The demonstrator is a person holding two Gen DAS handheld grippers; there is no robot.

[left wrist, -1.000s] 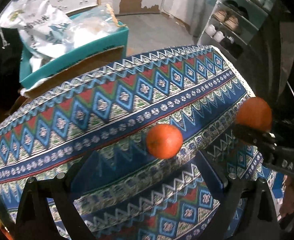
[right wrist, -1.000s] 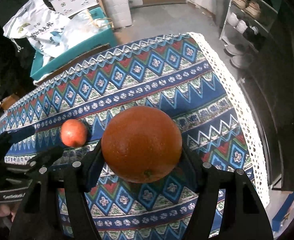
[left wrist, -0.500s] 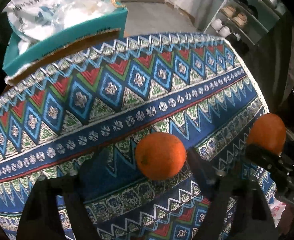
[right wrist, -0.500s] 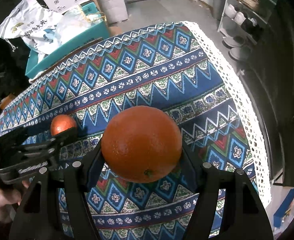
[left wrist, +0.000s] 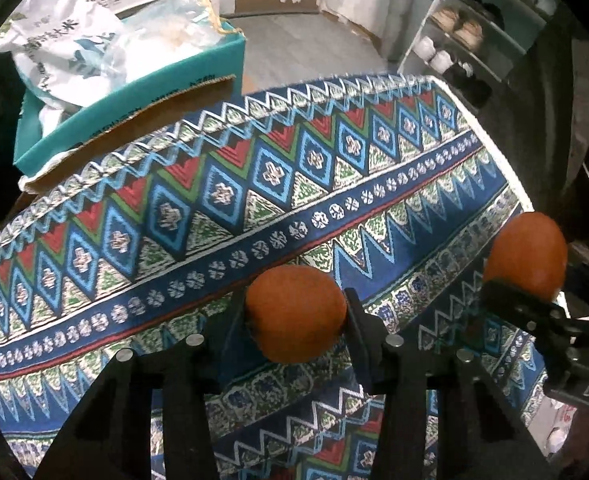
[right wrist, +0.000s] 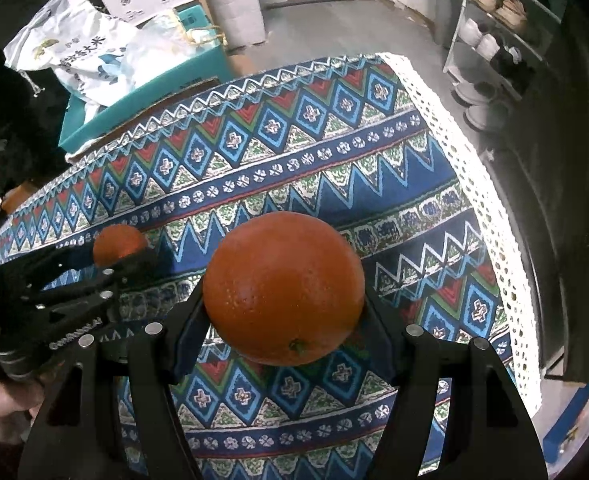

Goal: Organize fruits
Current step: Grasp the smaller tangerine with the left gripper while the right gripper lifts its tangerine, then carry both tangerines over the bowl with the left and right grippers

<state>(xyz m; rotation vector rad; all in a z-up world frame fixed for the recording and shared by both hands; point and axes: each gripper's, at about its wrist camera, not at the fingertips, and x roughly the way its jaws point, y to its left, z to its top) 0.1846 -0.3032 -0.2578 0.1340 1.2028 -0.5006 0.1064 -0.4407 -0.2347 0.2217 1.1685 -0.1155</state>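
Note:
My left gripper (left wrist: 294, 314) is shut on a small orange (left wrist: 296, 314), its black fingers pressed against both sides, low over the patterned tablecloth (left wrist: 214, 200). My right gripper (right wrist: 284, 296) is shut on a larger orange (right wrist: 284, 286) and holds it above the cloth. In the left wrist view the larger orange (left wrist: 524, 254) and the right gripper show at the right edge. In the right wrist view the small orange (right wrist: 118, 244) sits in the left gripper (right wrist: 114, 256) at the left.
A teal box (left wrist: 134, 92) with white plastic bags (left wrist: 66, 44) stands beyond the table's far edge. A shoe rack (right wrist: 494, 40) stands at the far right. The cloth's white lace edge (right wrist: 490, 216) marks the table's right side.
My left gripper moved forward around the small orange and closed on it. My right gripper kept holding the larger orange, nearly still.

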